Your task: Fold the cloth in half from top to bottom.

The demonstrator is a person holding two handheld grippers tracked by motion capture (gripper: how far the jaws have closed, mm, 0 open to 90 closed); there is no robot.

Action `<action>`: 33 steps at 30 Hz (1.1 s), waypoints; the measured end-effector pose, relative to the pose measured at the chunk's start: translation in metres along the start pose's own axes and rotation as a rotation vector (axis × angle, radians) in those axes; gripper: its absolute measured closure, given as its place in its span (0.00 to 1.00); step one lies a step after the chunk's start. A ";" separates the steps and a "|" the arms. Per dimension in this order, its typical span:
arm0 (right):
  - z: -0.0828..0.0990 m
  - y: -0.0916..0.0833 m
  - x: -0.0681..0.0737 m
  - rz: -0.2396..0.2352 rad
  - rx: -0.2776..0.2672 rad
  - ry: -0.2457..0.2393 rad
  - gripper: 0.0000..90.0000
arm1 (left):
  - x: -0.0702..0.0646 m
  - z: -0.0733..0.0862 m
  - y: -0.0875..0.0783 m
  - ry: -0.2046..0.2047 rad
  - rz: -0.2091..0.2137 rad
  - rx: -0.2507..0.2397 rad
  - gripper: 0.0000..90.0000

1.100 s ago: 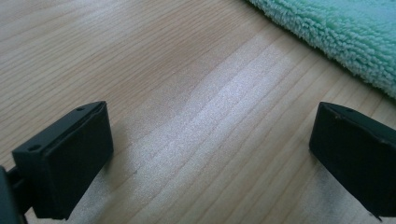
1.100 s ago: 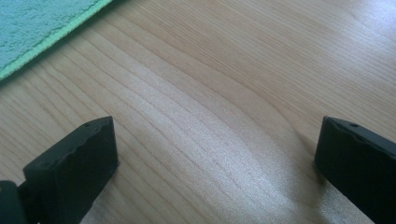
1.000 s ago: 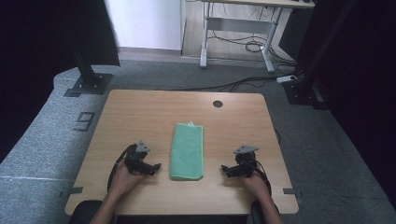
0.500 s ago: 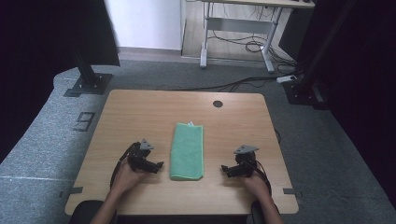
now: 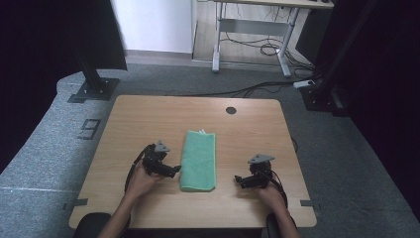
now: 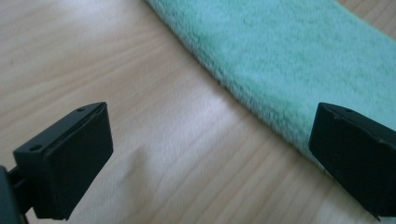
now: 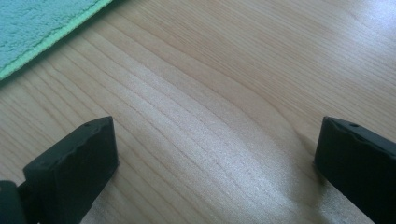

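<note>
- A green folded towel lies flat on the wooden counter, a little toward the person's side of the middle, with its long side running away from the person.
- The left gripper is just beside the towel's left long edge, near the towel's nearer end, and it points toward the towel.
- In the left gripper view the two black jaws stand wide apart, and nothing is between them except bare wood; one jaw is at the towel's fluffy edge, but I cannot tell if it touches the cloth.
- The right gripper is on the other side of the towel, apart from its right long edge, also near the towel's nearer end.
- In the right gripper view its jaws are also wide apart over bare wood, and a corner of the towel appears farther off, at the upper left.
- A round dark hole is in the counter beyond the towel's far end, a little to the right.
</note>
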State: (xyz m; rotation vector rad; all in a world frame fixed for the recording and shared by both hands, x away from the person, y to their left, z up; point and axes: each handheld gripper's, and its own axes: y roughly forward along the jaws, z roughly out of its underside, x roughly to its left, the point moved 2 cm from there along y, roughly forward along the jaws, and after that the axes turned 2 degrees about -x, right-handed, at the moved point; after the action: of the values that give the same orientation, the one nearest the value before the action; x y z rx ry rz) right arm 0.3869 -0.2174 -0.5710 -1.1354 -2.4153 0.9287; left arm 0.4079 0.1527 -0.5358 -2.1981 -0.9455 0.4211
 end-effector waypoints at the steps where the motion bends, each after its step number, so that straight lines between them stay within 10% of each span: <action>1: 0.000 0.000 0.000 0.000 0.000 0.001 0.00 | -0.001 -0.003 0.002 0.000 -0.001 -0.002 0.00; 14: 0.000 0.000 0.000 0.002 0.000 0.000 0.00 | 0.011 -0.025 0.028 -0.010 -0.070 -0.001 0.00; 33: -0.005 0.000 0.000 -0.013 0.015 -0.007 0.09 | 0.017 -0.010 0.048 -0.065 -0.074 0.024 0.02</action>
State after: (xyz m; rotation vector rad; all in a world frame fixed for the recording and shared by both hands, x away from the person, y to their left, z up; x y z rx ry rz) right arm 0.3895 -0.2153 -0.5674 -1.1115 -2.4143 0.9468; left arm 0.4488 0.1367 -0.5628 -2.1320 -1.0474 0.4693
